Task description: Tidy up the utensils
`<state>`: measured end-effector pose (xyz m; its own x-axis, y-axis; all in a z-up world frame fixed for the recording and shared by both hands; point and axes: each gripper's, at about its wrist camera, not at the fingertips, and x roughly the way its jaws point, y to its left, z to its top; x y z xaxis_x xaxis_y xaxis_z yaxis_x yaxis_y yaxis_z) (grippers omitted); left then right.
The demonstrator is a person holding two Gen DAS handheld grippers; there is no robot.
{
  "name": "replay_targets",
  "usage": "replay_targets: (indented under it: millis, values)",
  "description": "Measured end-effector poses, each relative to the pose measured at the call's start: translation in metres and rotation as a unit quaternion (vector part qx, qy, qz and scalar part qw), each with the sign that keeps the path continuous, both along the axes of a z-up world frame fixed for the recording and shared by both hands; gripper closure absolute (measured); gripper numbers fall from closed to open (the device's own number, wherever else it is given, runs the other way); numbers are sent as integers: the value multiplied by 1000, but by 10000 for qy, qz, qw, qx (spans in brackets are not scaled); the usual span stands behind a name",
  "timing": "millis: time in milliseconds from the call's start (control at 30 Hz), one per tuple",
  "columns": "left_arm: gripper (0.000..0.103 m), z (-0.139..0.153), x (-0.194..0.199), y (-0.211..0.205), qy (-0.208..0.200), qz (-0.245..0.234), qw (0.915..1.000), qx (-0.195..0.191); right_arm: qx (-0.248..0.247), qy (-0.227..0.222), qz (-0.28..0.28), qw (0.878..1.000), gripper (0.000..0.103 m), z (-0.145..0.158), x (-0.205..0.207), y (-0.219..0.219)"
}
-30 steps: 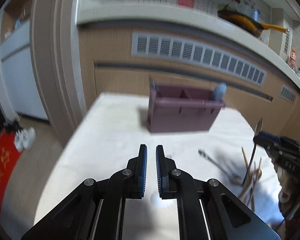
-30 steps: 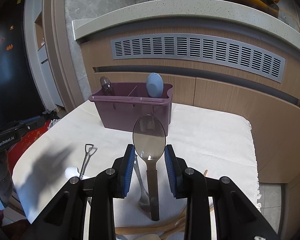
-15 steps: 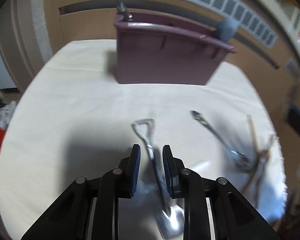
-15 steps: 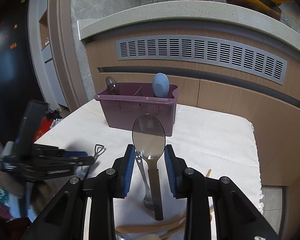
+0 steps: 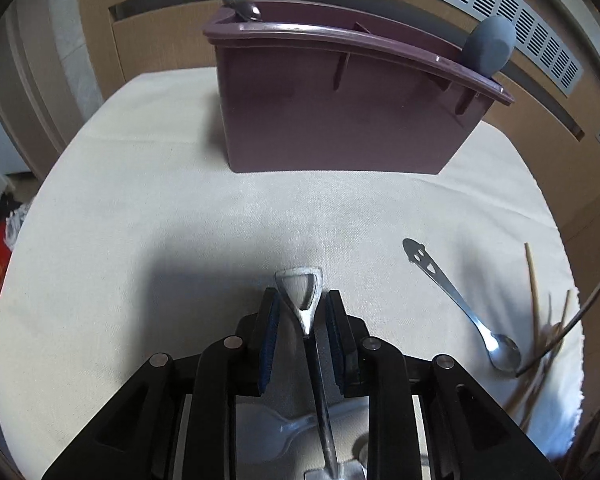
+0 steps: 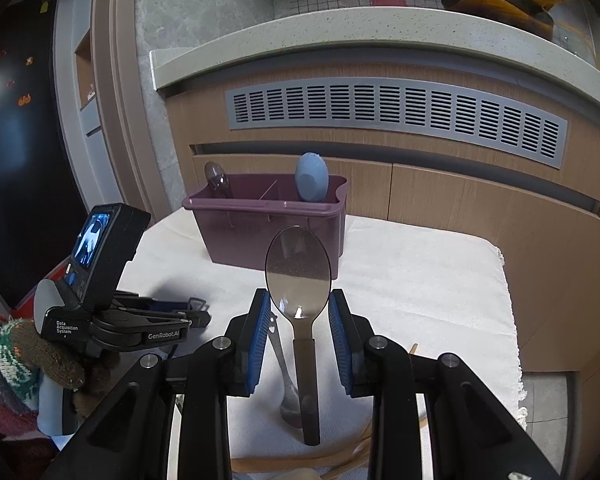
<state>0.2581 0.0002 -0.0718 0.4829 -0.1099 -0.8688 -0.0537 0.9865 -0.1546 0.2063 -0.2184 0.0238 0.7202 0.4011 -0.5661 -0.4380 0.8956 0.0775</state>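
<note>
Your left gripper (image 5: 300, 316) points steeply down at the white cloth (image 5: 140, 208), in front of the purple caddy (image 5: 340, 112). Its jaws are closing around the shovel-handled metal utensil (image 5: 302, 304), which lies on the cloth with its triangular loop end toward the caddy; the blue pads (image 5: 270, 328) flank the shaft with a visible gap each side, not pressing. A white plastic spoon (image 5: 276, 434) lies under that gripper body, crossing beneath the metal shaft. Right of that, farther from the caddy's front, a small metal spoon (image 5: 460, 304) with a smiley cut-out handle lies diagonally, bowl away from the caddy, beside wooden chopsticks (image 5: 534, 300) at the cloth's right edge. Your right gripper (image 6: 299, 316) is held in front of the caddy (image 6: 268, 220), with a translucent dark spoon (image 6: 298, 268) standing upright between the jaws, bowl up toward the caddy. Pad contact on its handle isn't visible, so can't tell if it's clamped. In the caddy: a metal spoon (image 6: 217, 178) in the left compartment, a blue-grey spoon (image 6: 311, 178) in the right. The left gripper shows at left in the right wrist view, held by a gloved hand (image 6: 32, 356).
</note>
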Motion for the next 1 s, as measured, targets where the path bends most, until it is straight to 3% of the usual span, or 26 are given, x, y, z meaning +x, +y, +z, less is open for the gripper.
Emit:
replay_targets:
  millis: [67,200,500,833,1000]
  values:
    - [91,7,-12,6,-276,-8,9992,-302,37,-46,-33,10000,75,3,-2,-2]
    - [93,34,-45,5,-1044,-140,9942,-216,32,-132,-1,9999,75,10,-6,-3]
    - [99,73,-71,5,-1913,-204,9813,-112,28,-191,45,9998,75,16,-4,4]
    - [102,90,-76,15,-2205,-230,9748,-269,6,-209,66,9998,75,19,-2,4]
    - [102,136,-76,16,-2713,-353,9616,-212,183,-395,71,9990,76,38,3,2]
